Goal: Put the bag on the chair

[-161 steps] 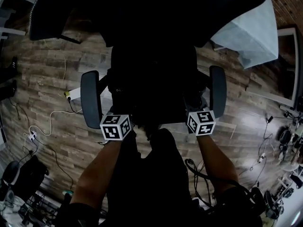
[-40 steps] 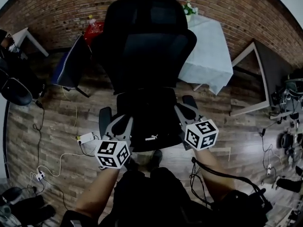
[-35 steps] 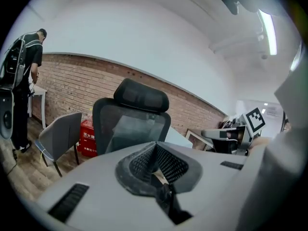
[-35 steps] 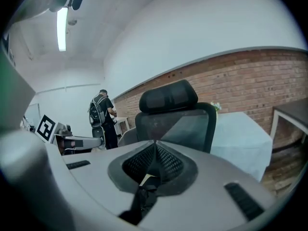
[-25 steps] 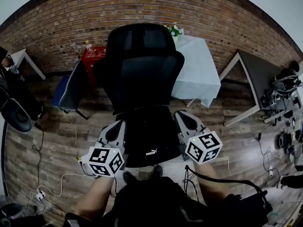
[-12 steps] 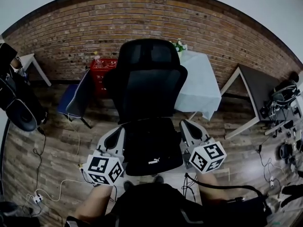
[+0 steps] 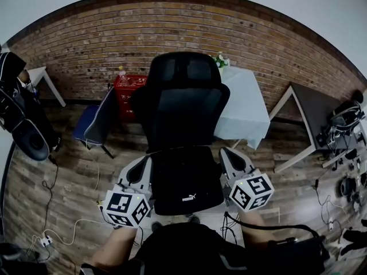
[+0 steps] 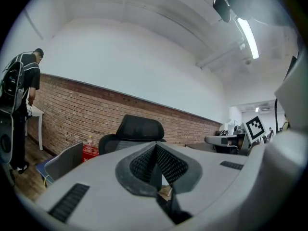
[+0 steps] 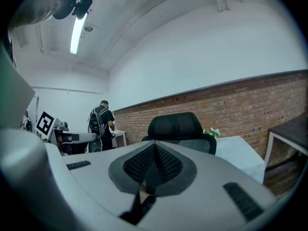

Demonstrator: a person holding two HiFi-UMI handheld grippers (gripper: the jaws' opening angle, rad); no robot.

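A black bag (image 7: 186, 176) with a small white logo lies on the seat of the black office chair (image 7: 183, 105). My left gripper (image 7: 142, 166) hangs at the seat's left edge and my right gripper (image 7: 227, 153) at its right edge. Both are shut and hold nothing, and neither touches the bag. In the left gripper view the shut left gripper (image 8: 157, 153) points up past the chair's headrest (image 8: 139, 128). The shut right gripper (image 9: 154, 154) likewise points past the headrest (image 9: 175, 125) in its own view.
A table with a white cloth (image 7: 243, 102) stands behind the chair on the right, against the brick wall. A red crate (image 7: 129, 89) and a grey-blue folding chair (image 7: 94, 122) are on the left. A person with a backpack (image 7: 17, 96) stands far left. Cables (image 7: 51, 234) run over the wood floor.
The head view has tilted up, showing more wall and the whole chair. Both grippers have drawn back a little from the seat, still shut; the bag stays on the seat.
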